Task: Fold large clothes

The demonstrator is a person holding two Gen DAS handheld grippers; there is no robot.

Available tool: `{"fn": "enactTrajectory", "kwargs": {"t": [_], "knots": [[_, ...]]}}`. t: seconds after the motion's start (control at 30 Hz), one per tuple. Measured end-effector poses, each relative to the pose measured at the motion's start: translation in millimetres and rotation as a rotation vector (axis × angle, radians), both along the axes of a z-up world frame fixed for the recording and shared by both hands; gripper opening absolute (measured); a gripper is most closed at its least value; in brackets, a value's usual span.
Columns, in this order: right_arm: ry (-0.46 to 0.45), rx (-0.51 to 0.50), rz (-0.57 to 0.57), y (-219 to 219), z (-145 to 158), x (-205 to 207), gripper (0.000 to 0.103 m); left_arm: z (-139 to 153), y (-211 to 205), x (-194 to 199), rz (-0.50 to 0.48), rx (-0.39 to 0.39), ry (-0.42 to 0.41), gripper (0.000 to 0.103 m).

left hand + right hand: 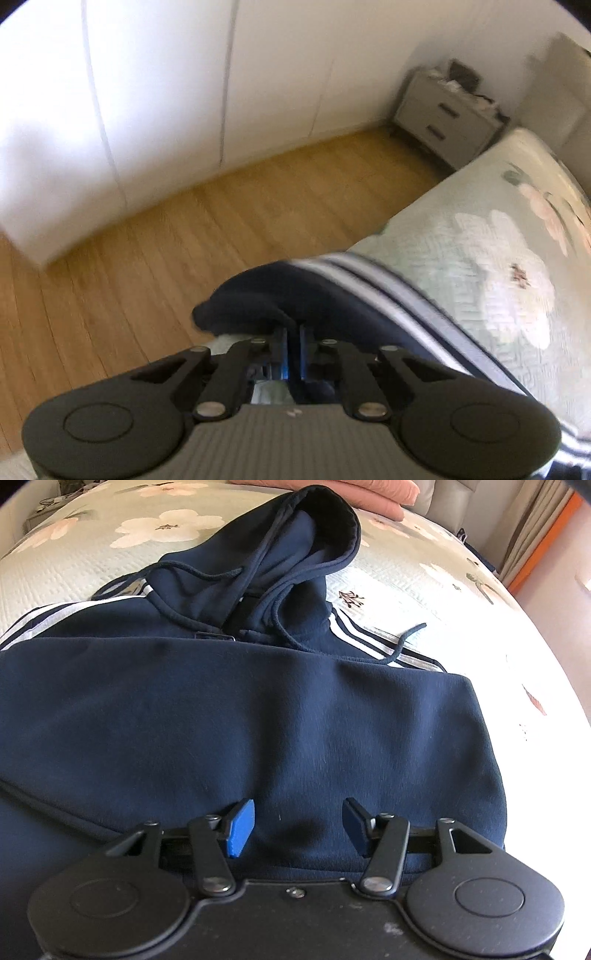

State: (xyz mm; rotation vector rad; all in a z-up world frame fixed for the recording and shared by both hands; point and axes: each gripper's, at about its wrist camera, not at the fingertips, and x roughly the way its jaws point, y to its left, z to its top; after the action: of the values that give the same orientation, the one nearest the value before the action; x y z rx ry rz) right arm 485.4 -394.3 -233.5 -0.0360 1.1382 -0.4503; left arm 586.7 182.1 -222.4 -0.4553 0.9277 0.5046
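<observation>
The left claw (293,343) is pinched nearly closed, its blue pads almost meeting on a bunched fold of the navy hoodie (280,295), a sleeve or edge with white stripes (365,275) trailing away toward 4 o'clock. That fold sits at the edge of the bed (491,236), whose pale green quilt with large white and pink flowers fills the right side of the left wrist view. To the left of the cloth lies the wooden floor (177,236), running up toward 11 o'clock to a row of white wardrobe doors (159,92). At 1 o'clock a grey nightstand (448,118) with two dark-handled drawers stands against the wall beside the head of the bed, with small blurred items on top.

In the right wrist view, the right claw (299,827) stands wide, its blue pads (242,829) well apart and gripping nothing, hovering just over the navy cloth. The hoodie (240,720) lies spread across the flowered quilt (424,590), its body folded into a broad band across the middle of the view. The hood (295,542) rests at 12 o'clock, opening upward, with drawstrings (402,638) trailing toward 2 o'clock. White stripes show at 10 o'clock and 2 o'clock beside the hood. Folded pink fabric (340,494) sits at the far edge of the bed at 12 o'clock.
</observation>
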Motion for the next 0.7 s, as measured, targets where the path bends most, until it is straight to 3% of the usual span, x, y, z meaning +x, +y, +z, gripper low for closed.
{"fn": "enactTrajectory", "kwargs": {"t": [0.07, 0.2, 0.3, 0.4, 0.5, 0.53, 0.57, 0.63, 0.7], "knots": [[-0.001, 0.0, 0.003, 0, 1, -1, 0.068, 22, -19, -4, -0.053, 0.081, -0.045, 0.006], [-0.01, 0.032, -0.012, -5, 3, -2, 0.068, 86, -81, -21, -0.252, 0.226, -0.219, 0.006], [-0.028, 0.064, -0.024, -11, 7, -6, 0.068, 127, -146, -41, -0.471, 0.277, -0.354, 0.004], [-0.056, 0.096, -0.03, -15, 14, -14, 0.068, 145, -217, -64, -0.718, 0.276, -0.44, 0.004], [-0.084, 0.102, -0.028, -17, 23, -25, 0.068, 133, -288, -83, -1.011, 0.22, -0.436, 0.015], [-0.093, 0.104, -0.026, -19, 26, -28, 0.068, 121, -314, -92, -1.115, 0.216, -0.405, 0.025], [-0.099, 0.104, -0.025, -20, 29, -32, 0.068, 108, -335, -99, -1.186, 0.218, -0.361, 0.027], [-0.109, 0.095, -0.015, -24, 34, -40, 0.068, 86, -360, -115, -1.263, 0.24, -0.288, 0.026], [-0.116, 0.079, 0.004, -27, 38, -47, 0.069, 74, -354, -125, -1.225, 0.28, -0.249, 0.027]]}}
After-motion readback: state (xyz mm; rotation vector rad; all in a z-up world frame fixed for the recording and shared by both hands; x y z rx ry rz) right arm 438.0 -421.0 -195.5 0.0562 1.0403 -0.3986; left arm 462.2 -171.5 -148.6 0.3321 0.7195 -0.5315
